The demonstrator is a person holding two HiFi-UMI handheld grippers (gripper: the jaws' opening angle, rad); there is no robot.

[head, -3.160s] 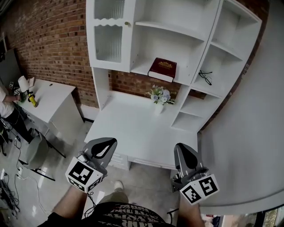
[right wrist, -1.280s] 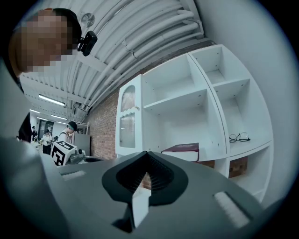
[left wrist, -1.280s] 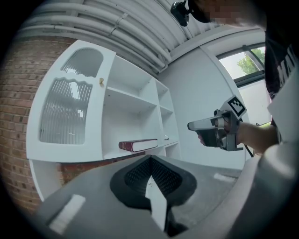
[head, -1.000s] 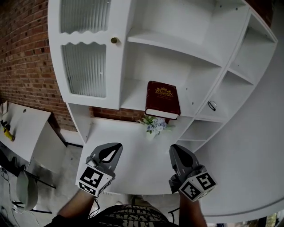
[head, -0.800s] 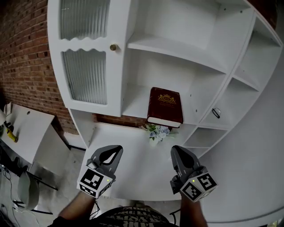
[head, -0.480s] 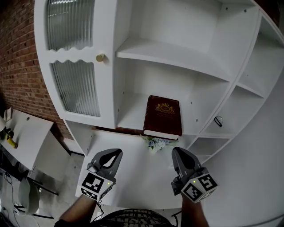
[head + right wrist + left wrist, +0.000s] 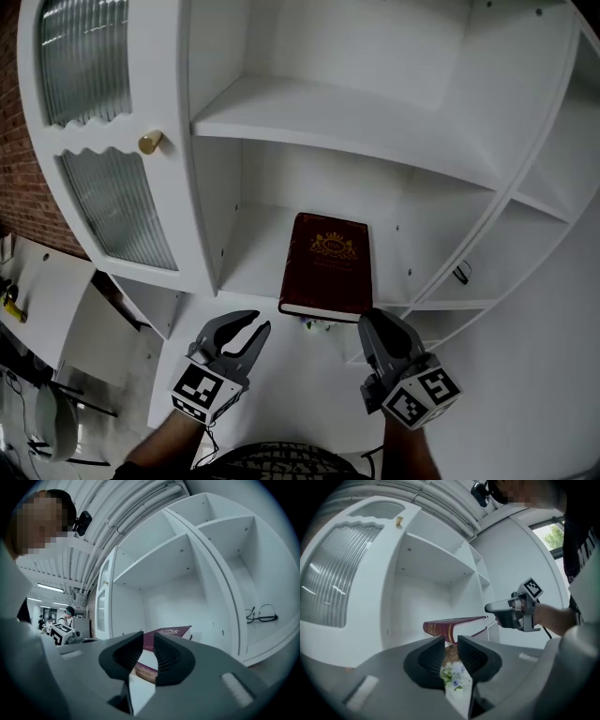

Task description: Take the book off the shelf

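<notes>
A dark red book (image 7: pixel 325 267) with a gold crest lies flat on the middle shelf (image 7: pixel 248 267), its near end over the shelf's front edge. My left gripper (image 7: pixel 261 321) hangs below and to the left of it, jaws a little apart and empty. My right gripper (image 7: pixel 373 319) sits just under the book's near right corner, not touching it. In the left gripper view the book (image 7: pixel 450 626) lies ahead above the narrowly parted jaws (image 7: pixel 451 641). The right gripper view shows the book (image 7: pixel 168 633) straight ahead past a narrow gap in that gripper (image 7: pixel 148 639).
A small vase of flowers (image 7: pixel 452 673) stands on the white desk (image 7: pixel 281 398) under the book. Ribbed glass doors (image 7: pixel 112 197) with a brass knob (image 7: pixel 149 142) close the left side. Glasses (image 7: pixel 260 613) lie in the right compartment. Upright dividers flank the book's bay.
The head view has closed in on the shelves, so the book sits nearer and larger above both grippers. The left gripper's jaws have parted slightly. The book has not moved.
</notes>
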